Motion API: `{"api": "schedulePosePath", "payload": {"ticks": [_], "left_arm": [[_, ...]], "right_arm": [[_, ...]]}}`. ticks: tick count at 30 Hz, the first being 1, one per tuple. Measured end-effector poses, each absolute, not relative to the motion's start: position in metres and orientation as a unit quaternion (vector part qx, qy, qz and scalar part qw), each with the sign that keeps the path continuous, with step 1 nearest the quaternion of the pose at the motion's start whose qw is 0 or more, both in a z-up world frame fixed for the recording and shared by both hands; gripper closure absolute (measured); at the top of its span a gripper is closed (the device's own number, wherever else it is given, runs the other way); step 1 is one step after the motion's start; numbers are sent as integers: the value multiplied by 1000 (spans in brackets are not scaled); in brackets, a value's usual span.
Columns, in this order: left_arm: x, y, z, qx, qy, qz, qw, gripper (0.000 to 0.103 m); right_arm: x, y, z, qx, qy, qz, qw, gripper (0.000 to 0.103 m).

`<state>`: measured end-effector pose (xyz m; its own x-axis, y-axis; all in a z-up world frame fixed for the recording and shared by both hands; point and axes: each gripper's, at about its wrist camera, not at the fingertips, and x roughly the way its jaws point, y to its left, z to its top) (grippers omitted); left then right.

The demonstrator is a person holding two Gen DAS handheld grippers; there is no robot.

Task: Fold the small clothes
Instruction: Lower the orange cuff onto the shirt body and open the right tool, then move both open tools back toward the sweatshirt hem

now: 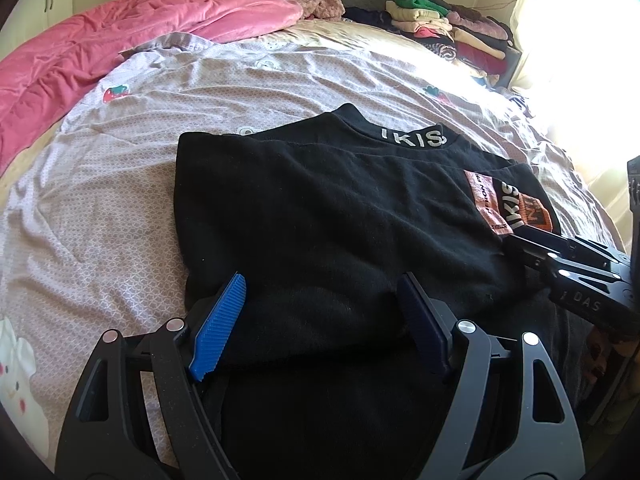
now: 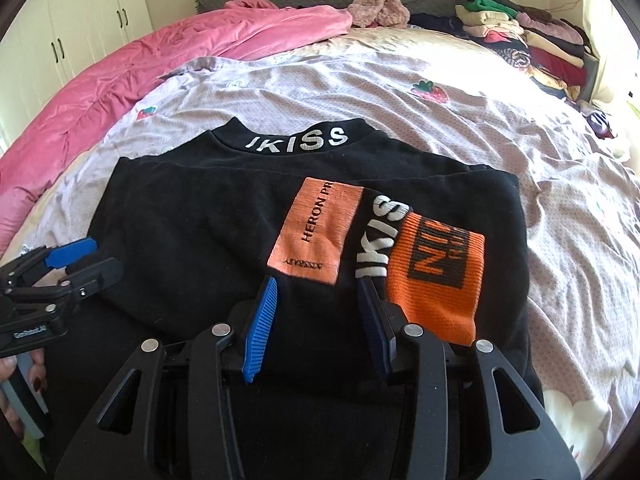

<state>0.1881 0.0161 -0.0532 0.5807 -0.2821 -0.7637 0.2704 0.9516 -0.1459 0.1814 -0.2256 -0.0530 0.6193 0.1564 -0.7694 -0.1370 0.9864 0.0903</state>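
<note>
Bare sheet (image 2: pixel 280 92) open across the middle of the frame, beyond the black top (image 2: pixel 200 220). Blocked at upper left by the pink quilt (image 2: pixel 120 76), at upper right by the clothes pile (image 2: pixel 532 40). Open strip of sheet at right edge.

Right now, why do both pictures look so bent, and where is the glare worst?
Both views are fisheye: the bed curves and dark corners frame it. Left wrist view: the window side at right is washed out white, bleaching the sheet nearby. Right wrist view: glare is milder, and the black top keeps little detail.
</note>
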Motion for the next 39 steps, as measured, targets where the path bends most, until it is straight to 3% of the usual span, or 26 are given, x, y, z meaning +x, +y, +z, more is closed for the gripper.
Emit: {"api": "schedulePosePath", "payload": {"ticks": [12, 18, 21, 26, 29, 39], "left_arm": [[180, 17, -45, -13, 420, -151, 895, 31], [173, 15, -34, -10, 409, -149, 900, 29], [169, 15, -31, -2, 405, -142, 903, 23], [161, 18, -26, 1, 405, -133, 904, 19], [156, 23, -21, -3, 404, -127, 906, 16], [134, 33, -5, -6, 391, -107, 914, 9]], "right_arm": [[156, -228, -34, 17, 410, 80, 909, 61], [147, -231, -25, 25, 398, 84, 913, 54], [142, -233, -19, 28, 390, 82, 917, 43], [135, -236, -12, 36, 381, 83, 920, 43], [129, -237, -8, 37, 372, 81, 924, 27], [113, -244, 3, 37, 356, 82, 930, 17]]}}
